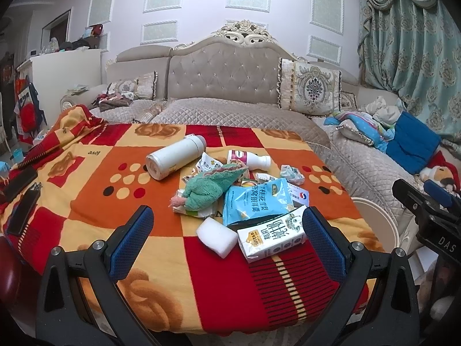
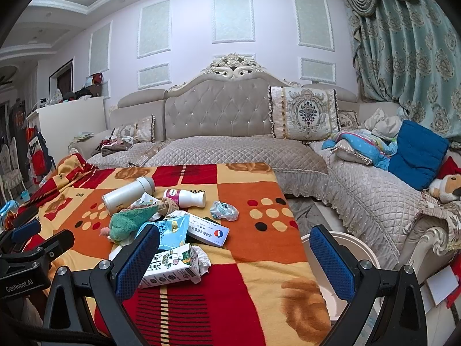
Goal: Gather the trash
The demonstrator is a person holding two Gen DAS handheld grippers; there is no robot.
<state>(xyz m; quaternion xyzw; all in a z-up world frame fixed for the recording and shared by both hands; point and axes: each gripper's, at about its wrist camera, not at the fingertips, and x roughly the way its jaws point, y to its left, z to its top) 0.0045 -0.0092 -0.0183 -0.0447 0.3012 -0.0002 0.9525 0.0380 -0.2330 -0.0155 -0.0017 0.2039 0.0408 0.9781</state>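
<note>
Both the left gripper [image 1: 227, 216] and right gripper [image 2: 234, 238] gape wide, empty; a milk carton [image 1: 270, 236] lies just ahead between the left fingers.

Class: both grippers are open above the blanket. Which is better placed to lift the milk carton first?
Left. The left gripper frames the milk carton between its fingers; the right gripper is centred beside it, nearer the white bin.

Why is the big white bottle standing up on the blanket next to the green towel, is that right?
Not quite: the big white bottle is lying on its side, not standing. The left wrist view shows it flat on the blanket, next to the green towel.
</note>
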